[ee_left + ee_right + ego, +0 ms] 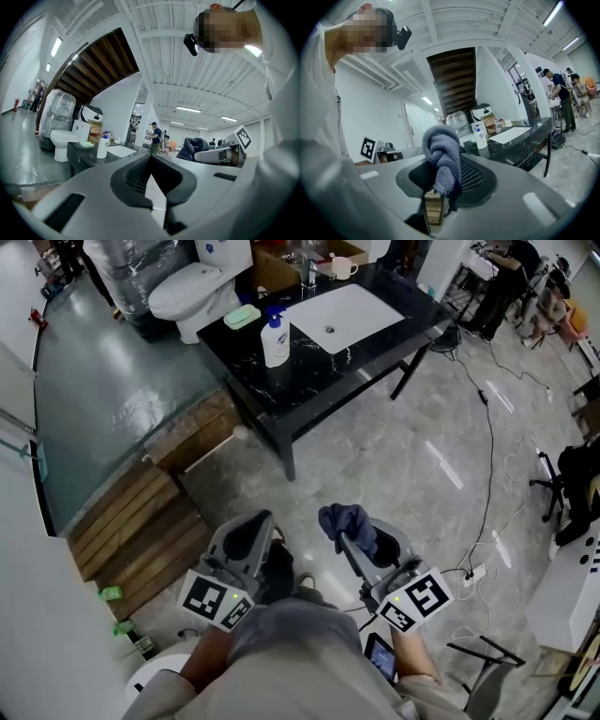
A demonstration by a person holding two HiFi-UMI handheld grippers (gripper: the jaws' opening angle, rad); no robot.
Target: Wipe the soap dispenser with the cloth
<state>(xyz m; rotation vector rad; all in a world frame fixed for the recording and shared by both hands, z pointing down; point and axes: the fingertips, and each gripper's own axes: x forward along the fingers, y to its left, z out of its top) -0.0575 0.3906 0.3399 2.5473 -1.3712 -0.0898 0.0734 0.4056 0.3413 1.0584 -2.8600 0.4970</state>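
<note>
Bare floor (pixel 403 474) lies open up to the worktop (pixel 314 381). The soap dispenser (pixel 275 341) stands near its left edge, free in front; a green dish (pixel 242 317) crowds just behind, the sink (pixel 342 313) beside.

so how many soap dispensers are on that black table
1. The soap dispenser stands upright on the black table, at the left of the white sink in the head view, near the green dish. Another could be hidden at the cluttered far edge.

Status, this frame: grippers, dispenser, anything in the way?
Left gripper shut, empty. Right gripper shut on bunched blue-grey cloth. White pump soap dispenser upright on black marble-look table, not yet reached. No obstruction seen.
</note>
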